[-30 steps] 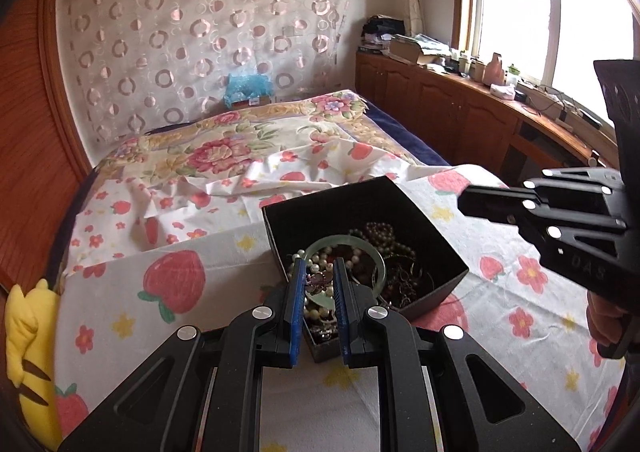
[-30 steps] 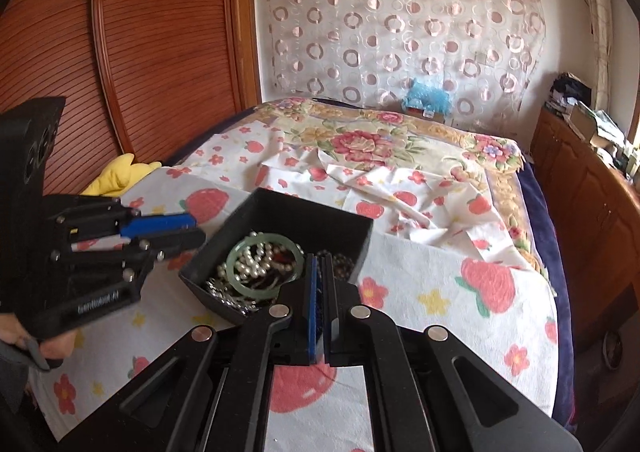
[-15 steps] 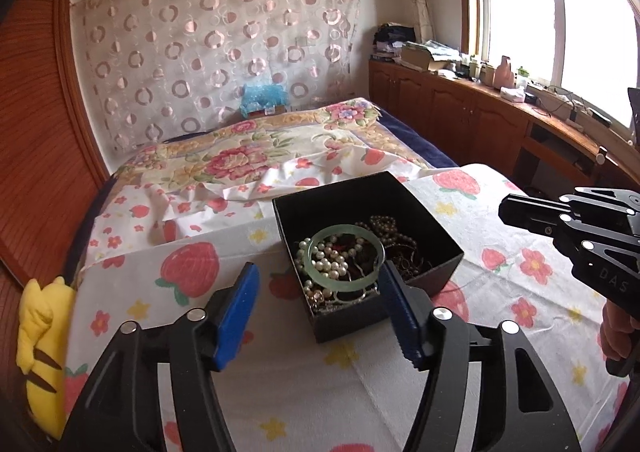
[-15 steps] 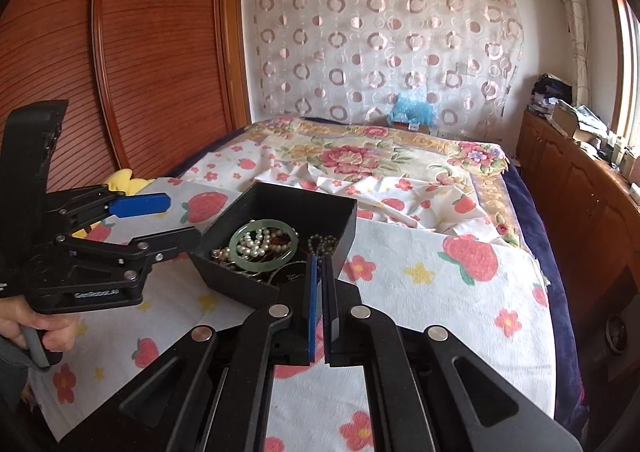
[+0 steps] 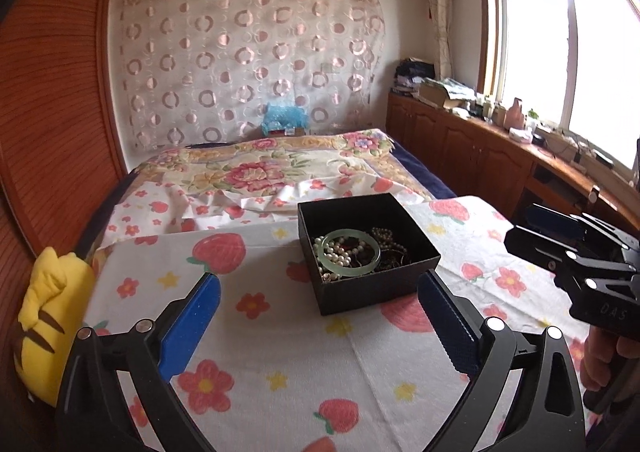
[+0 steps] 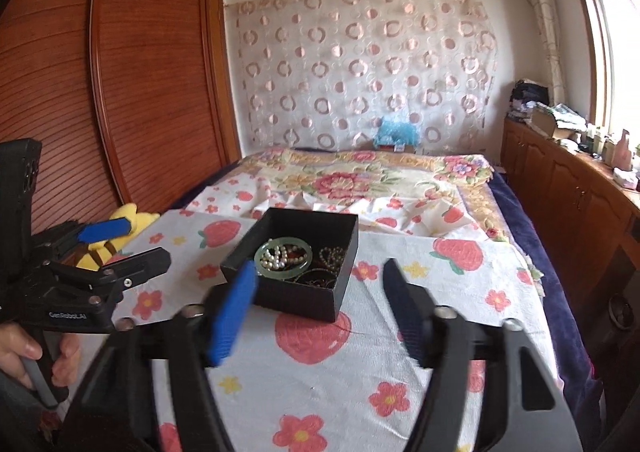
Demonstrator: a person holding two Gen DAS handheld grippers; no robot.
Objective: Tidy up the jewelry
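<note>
Both claws have backed off and spread wide, empty: left claw point(image 5: 318, 322), right claw point(image 6: 320, 306); square black box point(image 5: 362, 248) holds beads.

A black box point(image 5: 362, 284) holds a pale green bangle point(image 5: 351, 257), white pearls point(image 5: 335, 252) and darker beads. It sits on a white sheet point(image 5: 280, 348) printed with red strawberries, pink flowers and yellow stars. Farther off lies a cream quilt point(image 5: 256, 168) with pink blooms. Left, a yellow plush point(image 5: 44, 316) with brown stripes. Fingers point(image 5: 192, 326) carry blue pads. The curtain point(image 5: 248, 56) shows pink rings.
</note>
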